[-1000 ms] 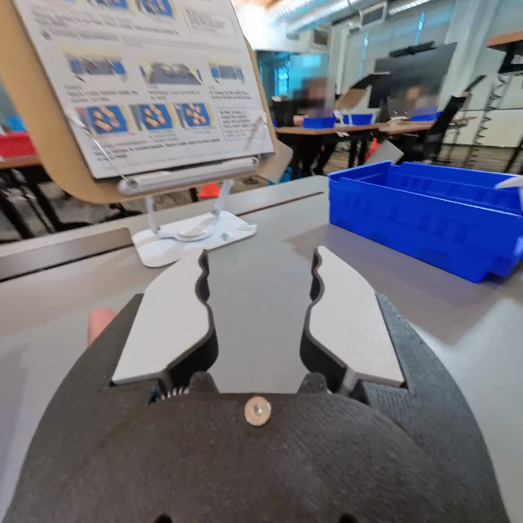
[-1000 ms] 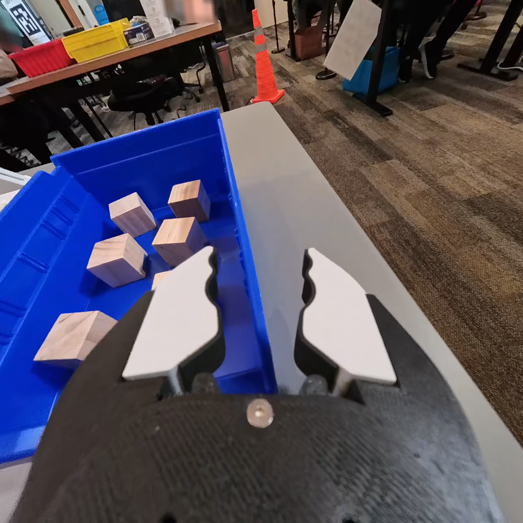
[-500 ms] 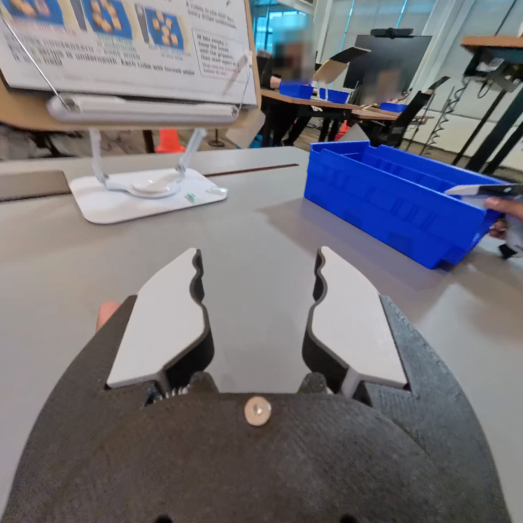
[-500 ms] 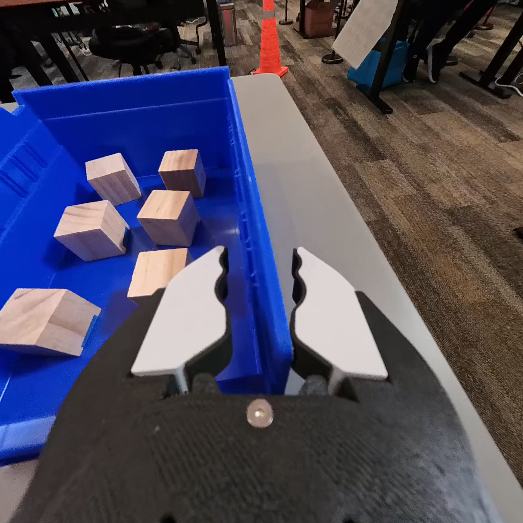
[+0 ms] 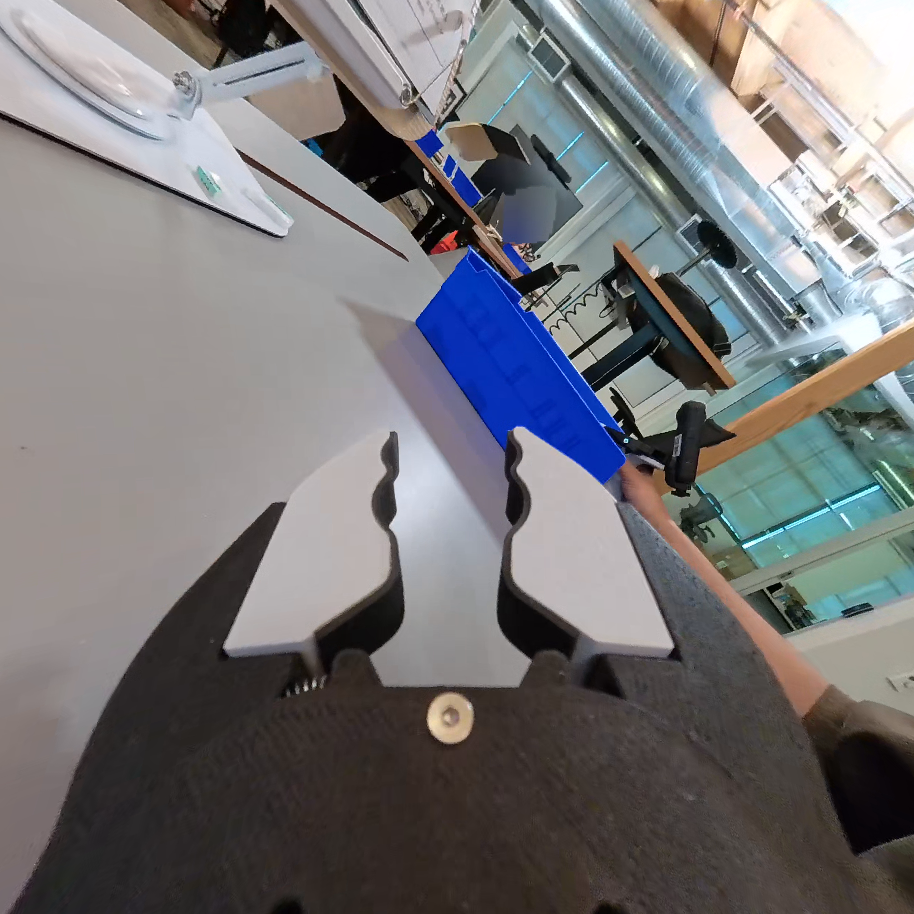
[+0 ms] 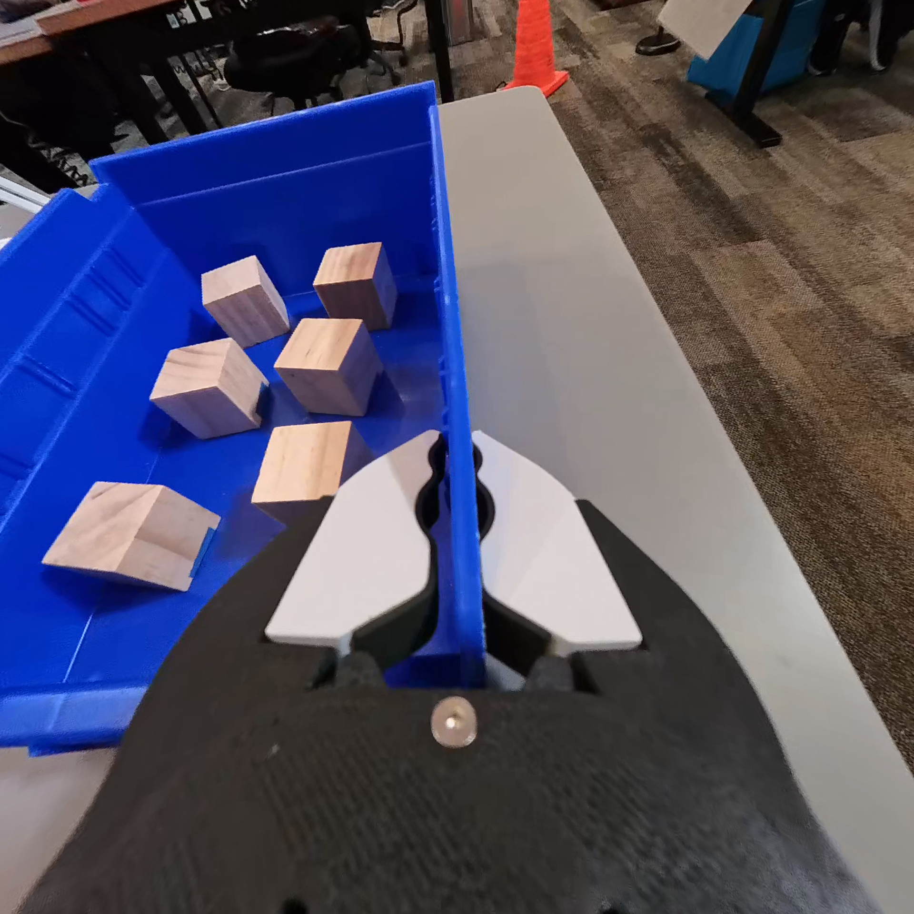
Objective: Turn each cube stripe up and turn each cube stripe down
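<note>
Several plain wooden cubes lie in a blue bin (image 6: 277,198) on a grey table (image 6: 569,346); the nearest (image 6: 306,465) is beside my right gripper, another (image 6: 326,366) behind it, one (image 6: 128,534) tilted at the left with a blue edge showing. No stripe shows on their top faces. My right gripper (image 6: 457,445) is shut on the bin's right wall (image 6: 455,376), one finger inside, one outside. My left gripper (image 5: 450,440) is open and empty, low over the table, rolled sideways, pointing toward the bin (image 5: 509,376).
A white document-stand base (image 5: 148,133) stands at the table's far left. The person's forearm (image 5: 692,569) reaches to the bin's near corner. The table's right edge (image 6: 742,470) drops to carpet, with an orange cone (image 6: 534,44) beyond.
My right gripper has closed on the bin's right wall. My left gripper has dropped lower and rolled sideways, still open.
</note>
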The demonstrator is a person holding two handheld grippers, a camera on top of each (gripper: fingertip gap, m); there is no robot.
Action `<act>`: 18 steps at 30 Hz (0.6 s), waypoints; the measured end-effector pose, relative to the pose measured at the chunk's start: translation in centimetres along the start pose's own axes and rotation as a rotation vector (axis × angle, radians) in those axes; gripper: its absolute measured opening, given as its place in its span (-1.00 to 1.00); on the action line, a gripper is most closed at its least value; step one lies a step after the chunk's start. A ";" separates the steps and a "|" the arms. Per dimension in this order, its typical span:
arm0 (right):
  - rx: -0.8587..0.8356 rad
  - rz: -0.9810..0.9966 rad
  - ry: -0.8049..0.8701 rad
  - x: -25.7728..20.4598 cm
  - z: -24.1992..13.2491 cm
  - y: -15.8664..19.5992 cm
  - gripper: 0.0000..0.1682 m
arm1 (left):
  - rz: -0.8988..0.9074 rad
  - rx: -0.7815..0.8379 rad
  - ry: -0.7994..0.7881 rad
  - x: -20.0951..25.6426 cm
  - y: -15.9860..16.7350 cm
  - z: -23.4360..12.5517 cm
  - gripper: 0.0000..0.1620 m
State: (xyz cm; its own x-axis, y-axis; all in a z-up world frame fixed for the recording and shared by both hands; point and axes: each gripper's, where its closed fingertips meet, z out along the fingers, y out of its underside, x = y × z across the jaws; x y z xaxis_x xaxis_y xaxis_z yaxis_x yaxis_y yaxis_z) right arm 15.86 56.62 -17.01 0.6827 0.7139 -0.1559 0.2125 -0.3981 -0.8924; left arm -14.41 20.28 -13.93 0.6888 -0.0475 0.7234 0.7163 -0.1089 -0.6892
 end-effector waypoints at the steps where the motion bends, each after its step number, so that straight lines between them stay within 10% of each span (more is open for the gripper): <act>1: 0.000 0.001 -0.003 0.0 0.0 0.0 -0.91 | 0.013 -0.006 -0.001 0.1 0.1 0.1 -0.50; 18: 0.060 0.350 -0.052 -0.5 -0.5 -0.4 -0.88 | 0.103 -0.072 -0.017 0.5 1.2 0.5 -0.26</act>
State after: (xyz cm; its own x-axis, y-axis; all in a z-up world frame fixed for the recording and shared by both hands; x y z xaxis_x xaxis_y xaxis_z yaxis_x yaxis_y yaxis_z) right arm 15.78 56.08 -16.35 0.6703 0.5689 -0.4765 -0.0709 -0.5901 -0.8042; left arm -13.17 20.59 -14.46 0.7606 -0.0456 0.6476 0.6321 -0.1756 -0.7547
